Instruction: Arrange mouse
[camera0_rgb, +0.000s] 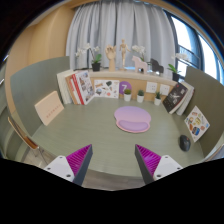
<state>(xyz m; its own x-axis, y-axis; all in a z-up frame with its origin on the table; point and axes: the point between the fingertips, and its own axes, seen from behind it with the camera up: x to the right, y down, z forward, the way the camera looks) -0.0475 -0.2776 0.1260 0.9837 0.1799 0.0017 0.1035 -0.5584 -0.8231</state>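
From the gripper view, the claw (113, 160) hangs wide open above the near edge of a grey-green tabletop (95, 135), its two fingers well apart and nothing between them; the purple pads (80, 158) face each other across bare surface.

Ahead of the fingers, about the middle of the tabletop, lies a flat lilac mouse pad (132, 119) with rounded corners, nothing resting on it. Along the far edge a row of picture books and cards (82, 87) leans upright against the back, with more cards (150, 91) to the right of them. A pale pinkish board (48, 106) lies tilted near the far left corner. At the right edge a dark framed picture (177, 96) stands leaning, and nearer, a colourful card (197, 122) stands on edge. Behind the row sits a shelf with a small potted plant (96, 62) and some small figures (124, 52), in front of pale curtains (120, 25).

The mouse (184, 143) is a small dark oval shape lying near the right edge of the tabletop, just in front of the colourful card and well apart from both the mouse pad and the fingers. Its detail is too small to make out.

No writing on the books or cards can be read.
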